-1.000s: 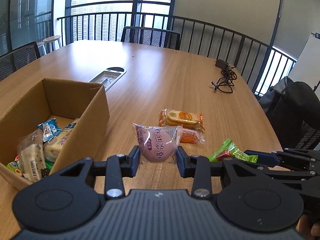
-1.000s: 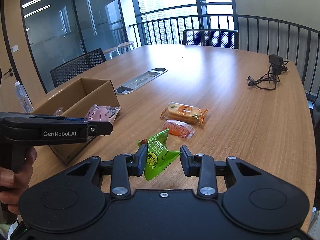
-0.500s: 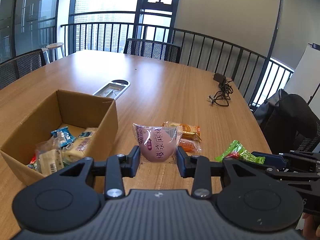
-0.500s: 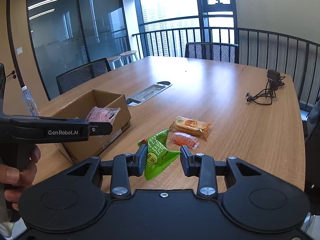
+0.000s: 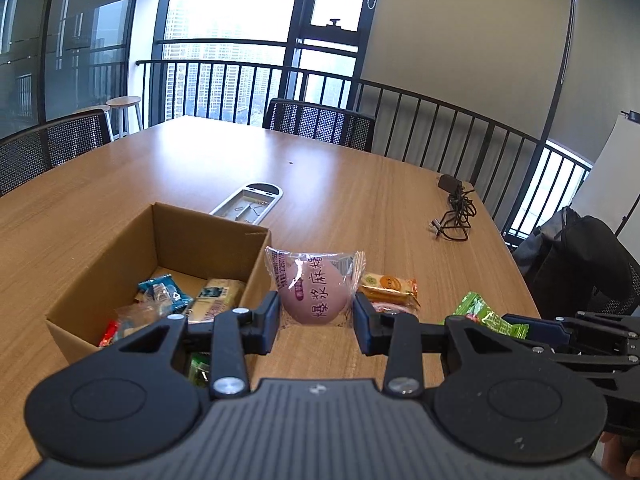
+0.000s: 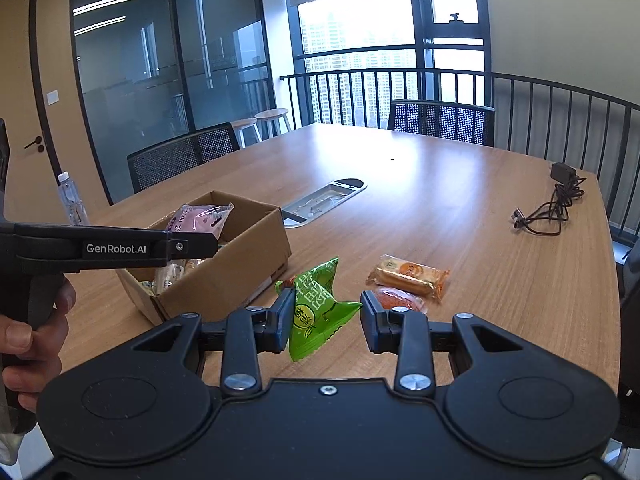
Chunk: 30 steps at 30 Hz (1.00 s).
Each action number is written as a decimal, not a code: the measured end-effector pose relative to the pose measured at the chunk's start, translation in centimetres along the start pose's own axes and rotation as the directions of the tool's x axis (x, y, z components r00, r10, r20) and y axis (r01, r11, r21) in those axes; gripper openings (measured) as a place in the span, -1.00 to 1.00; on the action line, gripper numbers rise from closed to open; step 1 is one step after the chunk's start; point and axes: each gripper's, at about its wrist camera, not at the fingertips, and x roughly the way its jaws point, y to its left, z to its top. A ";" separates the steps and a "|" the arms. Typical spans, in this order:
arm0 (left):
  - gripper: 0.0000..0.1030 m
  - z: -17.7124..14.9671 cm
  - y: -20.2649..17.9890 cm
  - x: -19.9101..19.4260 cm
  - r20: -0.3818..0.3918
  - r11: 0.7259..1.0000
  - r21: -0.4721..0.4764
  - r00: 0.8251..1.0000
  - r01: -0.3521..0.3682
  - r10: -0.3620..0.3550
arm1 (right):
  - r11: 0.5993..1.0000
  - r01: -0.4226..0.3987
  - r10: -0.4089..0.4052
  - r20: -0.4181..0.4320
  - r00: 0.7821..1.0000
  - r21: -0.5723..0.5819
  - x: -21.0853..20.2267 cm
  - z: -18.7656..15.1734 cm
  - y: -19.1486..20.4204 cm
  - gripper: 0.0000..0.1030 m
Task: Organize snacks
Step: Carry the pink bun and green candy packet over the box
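- The pink snack packet (image 5: 318, 294) is pinched between the left gripper (image 5: 316, 322) fingers, lifted beside the cardboard box (image 5: 120, 256).
- The green snack packet (image 6: 316, 308) is clamped in the nearly closed right gripper (image 6: 325, 322) above the wooden table (image 6: 480, 240).
- 2 orange packets (image 6: 408, 276) lie on the table near the box.
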 end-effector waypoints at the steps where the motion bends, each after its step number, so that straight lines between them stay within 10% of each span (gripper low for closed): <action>1: -0.27 0.2 0.2 -0.1 0.004 1.000 -0.003 1.000 -0.002 0.002 | 1.000 -0.002 0.002 0.002 1.000 -0.003 0.0 0.1 0.2 -0.33; 30: -0.27 1.5 9.6 -0.3 0.015 0.988 -0.070 0.990 -0.140 0.141 | 0.989 -0.112 0.113 0.003 0.994 -0.096 4.2 3.8 5.5 -0.33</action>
